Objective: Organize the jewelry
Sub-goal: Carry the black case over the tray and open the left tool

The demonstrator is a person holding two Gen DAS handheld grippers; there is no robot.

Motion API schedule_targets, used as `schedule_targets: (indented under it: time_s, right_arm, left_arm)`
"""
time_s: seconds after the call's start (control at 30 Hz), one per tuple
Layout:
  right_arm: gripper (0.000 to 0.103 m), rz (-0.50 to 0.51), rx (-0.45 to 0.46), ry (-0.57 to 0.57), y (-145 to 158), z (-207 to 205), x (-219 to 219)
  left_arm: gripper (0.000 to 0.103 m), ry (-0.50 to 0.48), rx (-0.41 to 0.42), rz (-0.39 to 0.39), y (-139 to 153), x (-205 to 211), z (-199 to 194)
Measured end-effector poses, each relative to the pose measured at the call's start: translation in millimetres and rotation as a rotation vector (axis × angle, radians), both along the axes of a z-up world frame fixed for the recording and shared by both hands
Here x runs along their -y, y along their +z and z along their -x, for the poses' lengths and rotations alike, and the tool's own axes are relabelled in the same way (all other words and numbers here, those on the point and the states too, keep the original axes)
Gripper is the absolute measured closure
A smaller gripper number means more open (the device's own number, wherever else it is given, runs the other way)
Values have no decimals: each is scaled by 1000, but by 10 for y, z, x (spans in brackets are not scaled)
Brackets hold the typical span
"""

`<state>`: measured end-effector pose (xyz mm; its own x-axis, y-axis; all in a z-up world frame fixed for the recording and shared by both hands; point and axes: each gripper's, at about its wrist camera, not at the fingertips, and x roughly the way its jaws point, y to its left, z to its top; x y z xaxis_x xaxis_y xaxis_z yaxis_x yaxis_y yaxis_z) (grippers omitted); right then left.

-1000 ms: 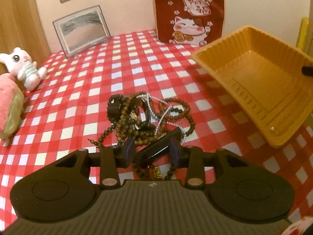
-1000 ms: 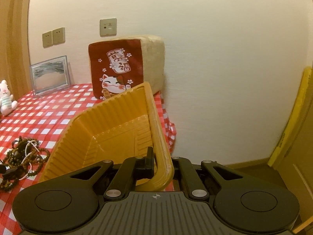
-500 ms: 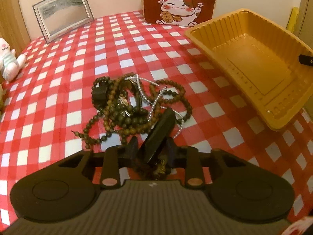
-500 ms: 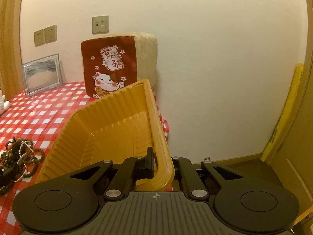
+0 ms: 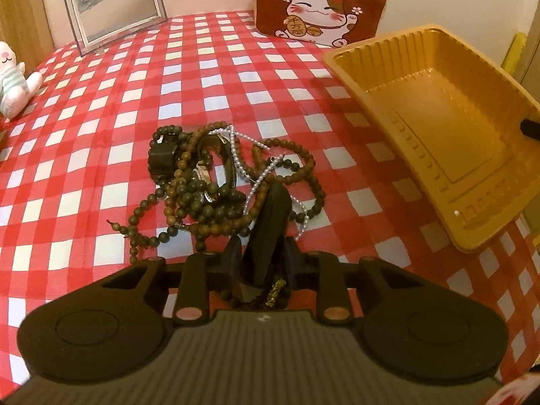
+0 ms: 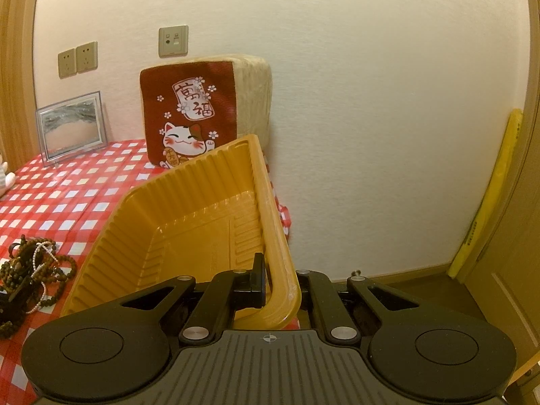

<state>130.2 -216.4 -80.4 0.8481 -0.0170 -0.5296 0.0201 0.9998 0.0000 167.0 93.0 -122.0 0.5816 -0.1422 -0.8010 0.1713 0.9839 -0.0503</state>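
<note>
A tangle of brown bead strings, a pearl chain and a dark watch, the jewelry pile (image 5: 216,182), lies on the red checked cloth; it also shows at the left edge of the right wrist view (image 6: 30,270). From its near side a long dark piece (image 5: 273,216) sticks up between the jaws of my left gripper (image 5: 262,256), which are closing, their pads against its sides. A beaded tassel hangs below it. My right gripper (image 6: 276,276) is shut on the rim of the orange plastic tray (image 6: 168,222), holding it tilted. That tray (image 5: 381,42) is empty.
A cat-print cushion (image 5: 320,6) and a framed picture (image 5: 114,3) stand against the back wall. A white plush toy (image 5: 13,77) sits at the far left. The table ends just right of the tray; a yellow strip (image 6: 489,195) leans by the door.
The left gripper came closer to the pile and tipped downward. Its jaws narrowed onto the dark piece, which swung from lying crosswise to pointing away. The right gripper and tray barely moved.
</note>
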Motion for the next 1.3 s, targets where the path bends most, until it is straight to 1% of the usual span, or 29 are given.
schedule_targets:
  time_s: [0.27, 0.4, 0.57, 0.67, 0.8, 0.97, 1.13, 1.3]
  right_arm:
    - [98, -1, 0, 2, -1, 0, 1]
    - [98, -1, 0, 5, 4, 10, -4]
    - [98, 1, 3, 13, 19, 16, -16]
    - [98, 2, 5, 21, 22, 24, -36]
    - [98, 6, 8, 39, 29, 38, -52]
    - [98, 9, 8, 47, 18, 57, -66]
    - [98, 10, 9, 49, 14, 63, -68]
    - [98, 12, 9, 49, 12, 62, -72]
  left_arm:
    - [82, 35, 34, 28, 118, 27, 12]
    - [82, 32, 53, 80, 262, 107, 15]
    - [82, -45, 73, 166, 471, 427, 41]
    - [82, -109, 68, 228, 525, 707, 23]
    - [82, -165, 45, 290, 489, 1042, -56]
    - [82, -176, -13, 333, 356, 1287, -205]
    - [82, -166, -68, 347, 236, 1373, -248]
    - [82, -151, -73, 358, 190, 1391, -280]
